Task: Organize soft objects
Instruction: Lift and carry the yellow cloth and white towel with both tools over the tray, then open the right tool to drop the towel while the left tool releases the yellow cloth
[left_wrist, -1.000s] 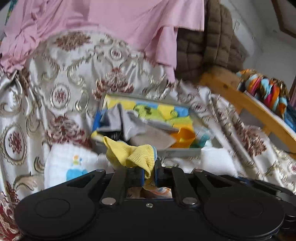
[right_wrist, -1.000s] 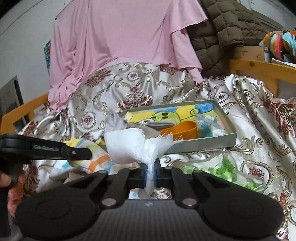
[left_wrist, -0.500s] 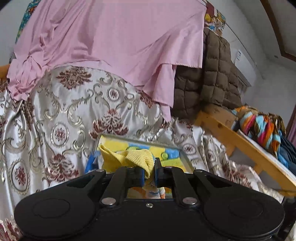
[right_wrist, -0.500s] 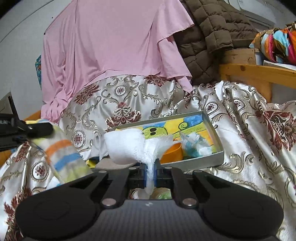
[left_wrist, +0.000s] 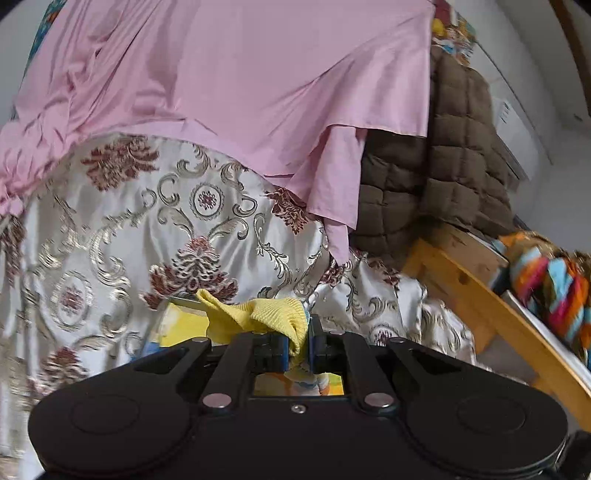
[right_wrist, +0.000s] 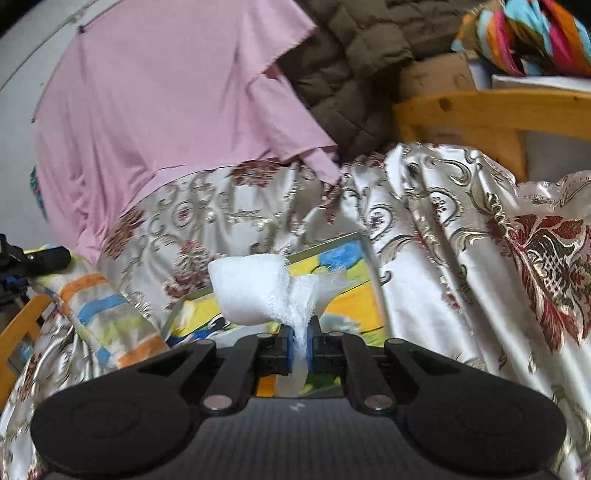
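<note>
Draped over the furniture is a satin brocade cover (left_wrist: 122, 236), with a pink sheet (left_wrist: 229, 85) hung behind it and a brown quilted jacket (left_wrist: 443, 177) to its right. On the cover lies a shallow tray (right_wrist: 373, 273) with a cartoon-printed floor; from these views its contents are mostly hidden, so how much sorting is done cannot be told. My guess is the task is midway, since both tools are loaded. Just ahead of the tray, the left claw (left_wrist: 298, 341) is clamped on a yellow knit cloth (left_wrist: 255, 317), which bunches up above its tips. Over the tray's near part, the right claw (right_wrist: 303, 341) is pinched tight on a white frayed cloth (right_wrist: 255, 291) that puffs out above it.
</note>
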